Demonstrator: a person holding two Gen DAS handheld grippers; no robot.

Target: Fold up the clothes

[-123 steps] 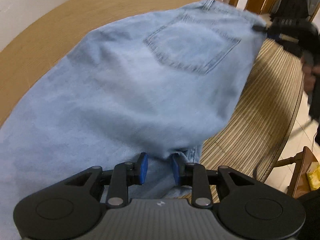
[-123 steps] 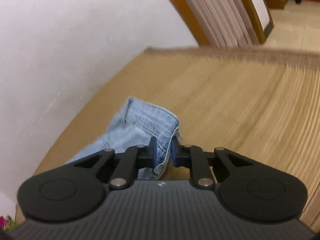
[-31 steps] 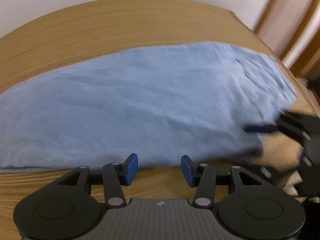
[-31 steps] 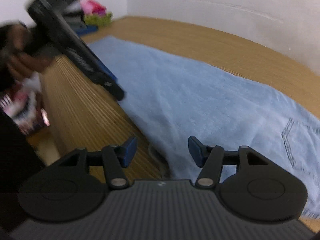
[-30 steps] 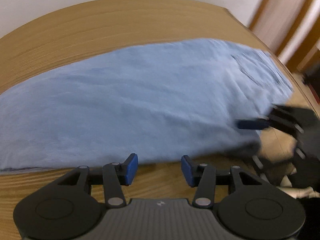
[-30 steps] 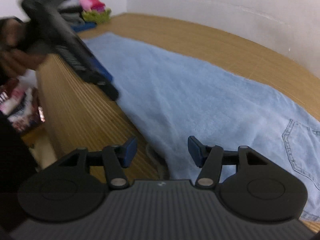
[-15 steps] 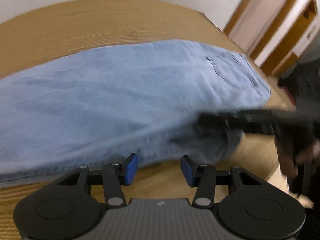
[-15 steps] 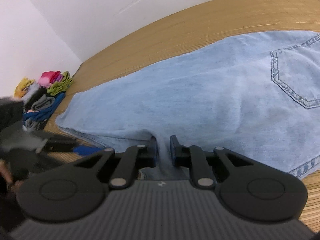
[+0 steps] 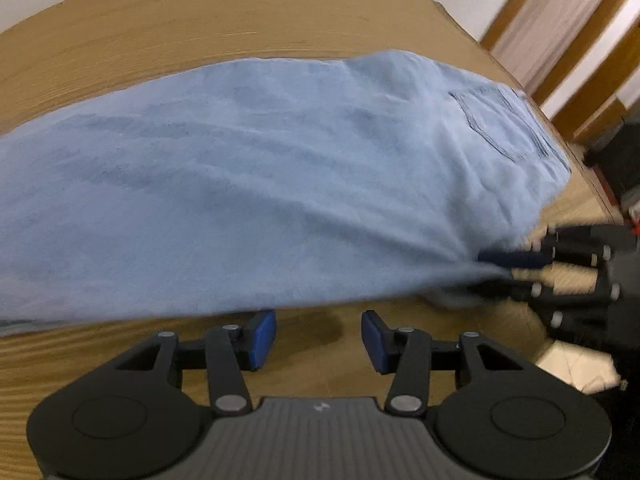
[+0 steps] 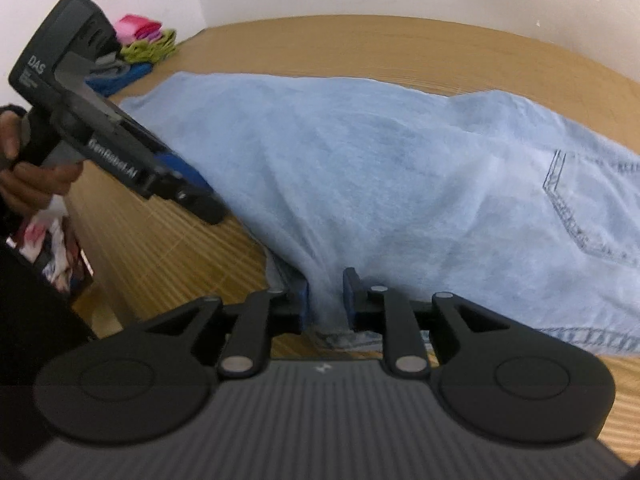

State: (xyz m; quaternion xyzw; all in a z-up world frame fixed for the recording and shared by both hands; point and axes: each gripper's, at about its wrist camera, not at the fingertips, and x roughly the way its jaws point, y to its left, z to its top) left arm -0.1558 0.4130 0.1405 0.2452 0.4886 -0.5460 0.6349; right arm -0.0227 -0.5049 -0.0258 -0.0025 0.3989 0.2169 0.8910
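Observation:
Light blue jeans (image 9: 280,184) lie spread along the wooden slatted table (image 9: 160,20), back pocket at the right end. My left gripper (image 9: 319,340) hangs open just short of the jeans' near edge, nothing between its blue pads. It also shows at the left of the right wrist view, the left gripper (image 10: 200,196) held by a hand above the cloth's edge. My right gripper (image 10: 326,300) has a bunched fold of the jeans (image 10: 400,168) between its pads, its jaws opening slightly. From the left wrist, the right gripper (image 9: 492,274) draws the cloth to a taut point.
A pile of colourful folded clothes (image 10: 136,40) sits at the table's far corner by the white wall. The table's edge (image 10: 84,216) drops off near the person's hand (image 10: 24,176). Wooden door frames (image 9: 560,40) stand past the table's right end.
The right gripper, open a second ago, closed on the jeans' near edge and pulled it sideways, raising a taut fold. The left gripper stayed open near the edge.

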